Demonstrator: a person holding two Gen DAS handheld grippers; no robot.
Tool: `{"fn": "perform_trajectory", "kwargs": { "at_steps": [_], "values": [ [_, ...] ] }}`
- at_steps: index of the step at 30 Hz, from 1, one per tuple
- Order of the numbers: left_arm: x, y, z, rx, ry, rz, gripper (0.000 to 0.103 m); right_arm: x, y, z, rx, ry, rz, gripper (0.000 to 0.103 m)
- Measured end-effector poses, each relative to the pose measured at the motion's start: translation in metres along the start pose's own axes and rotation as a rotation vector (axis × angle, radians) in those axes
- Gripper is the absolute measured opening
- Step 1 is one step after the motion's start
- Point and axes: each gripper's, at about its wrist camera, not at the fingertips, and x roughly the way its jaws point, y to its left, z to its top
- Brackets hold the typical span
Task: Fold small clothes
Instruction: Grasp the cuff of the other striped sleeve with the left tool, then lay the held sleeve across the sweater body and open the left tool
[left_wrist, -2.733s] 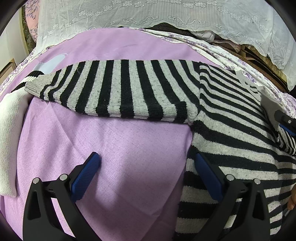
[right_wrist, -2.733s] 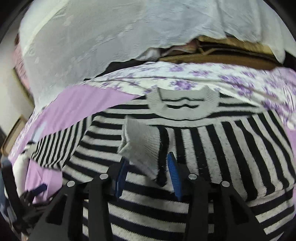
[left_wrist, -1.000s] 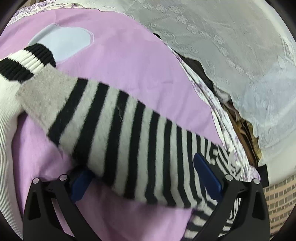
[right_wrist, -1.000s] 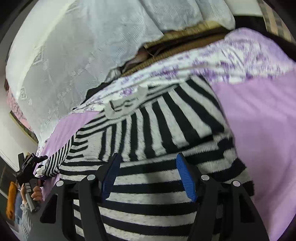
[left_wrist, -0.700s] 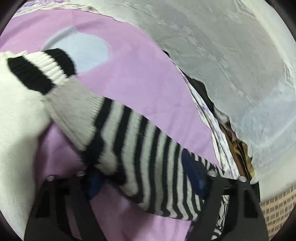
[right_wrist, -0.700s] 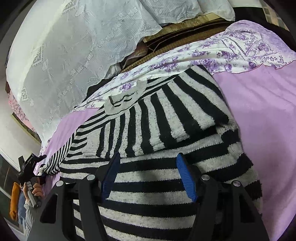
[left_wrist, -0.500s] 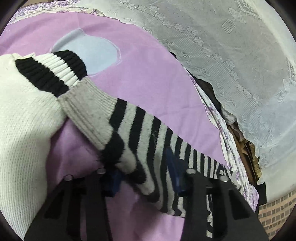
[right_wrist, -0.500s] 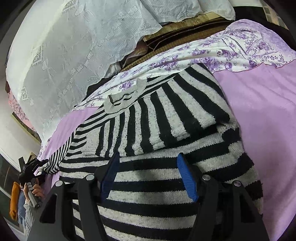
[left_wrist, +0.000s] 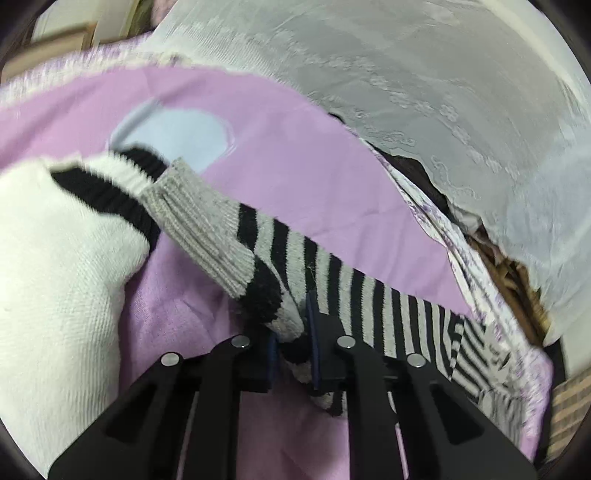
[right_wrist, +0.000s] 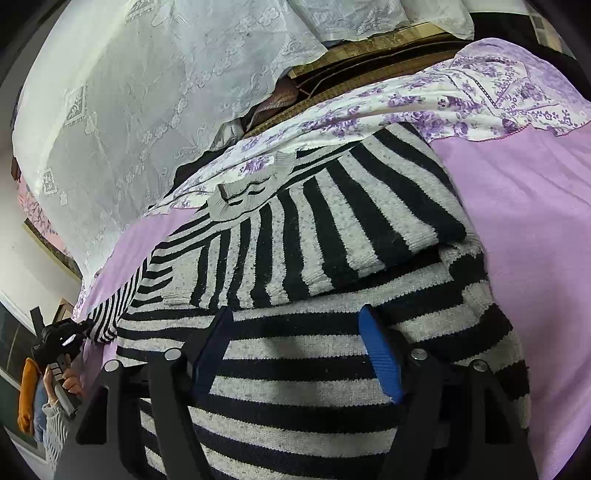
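A black-and-grey striped knit sweater (right_wrist: 295, 354) lies on the purple bed cover (right_wrist: 535, 229), its right sleeve folded across the chest (right_wrist: 332, 229). My right gripper (right_wrist: 295, 332) is open, its blue pads hovering over the sweater's lower body. In the left wrist view my left gripper (left_wrist: 291, 332) is shut on the sweater's left sleeve (left_wrist: 266, 266) just behind the grey ribbed cuff (left_wrist: 199, 221), which stretches up and to the left. The left gripper also shows far left in the right wrist view (right_wrist: 61, 339), holding the sleeve end.
A white knit garment with black bands (left_wrist: 55, 266) lies at the left beside the cuff. A pale blue patch (left_wrist: 173, 136) marks the purple cover (left_wrist: 295, 147). A white lace cloth (right_wrist: 147, 92) hangs behind, and a purple floral sheet (right_wrist: 443, 99) edges the bed.
My left gripper moved onto the left sleeve near the cuff and shut on it. My right gripper let go of the right sleeve, now folded across the chest, and pulled back open.
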Motion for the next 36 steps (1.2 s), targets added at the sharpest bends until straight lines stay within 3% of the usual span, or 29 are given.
{"fn": "perform_trajectory", "kwargs": {
  "at_steps": [6, 12, 24, 30, 36],
  "values": [
    [-0.037, -0.06, -0.018, 0.215, -0.098, 0.055, 0.012, -0.015, 0.007, 0.001, -0.018, -0.043, -0.045, 0.071],
    [-0.073, -0.115, -0.037, 0.375, -0.172, 0.068, 0.012, -0.045, 0.026, 0.002, -0.073, -0.084, -0.048, 0.08],
    [-0.089, -0.197, -0.05, 0.534, -0.206, 0.083, 0.012, -0.079, 0.017, -0.023, -0.127, -0.062, -0.009, 0.082],
    [-0.071, -0.198, -0.053, 0.499, -0.147, 0.08, 0.009, -0.075, 0.013, -0.031, -0.143, -0.016, 0.017, 0.082],
    [-0.073, -0.209, -0.058, 0.514, -0.15, 0.06, 0.008, -0.085, 0.022, -0.033, -0.17, -0.035, 0.049, 0.082]
  ]
}}
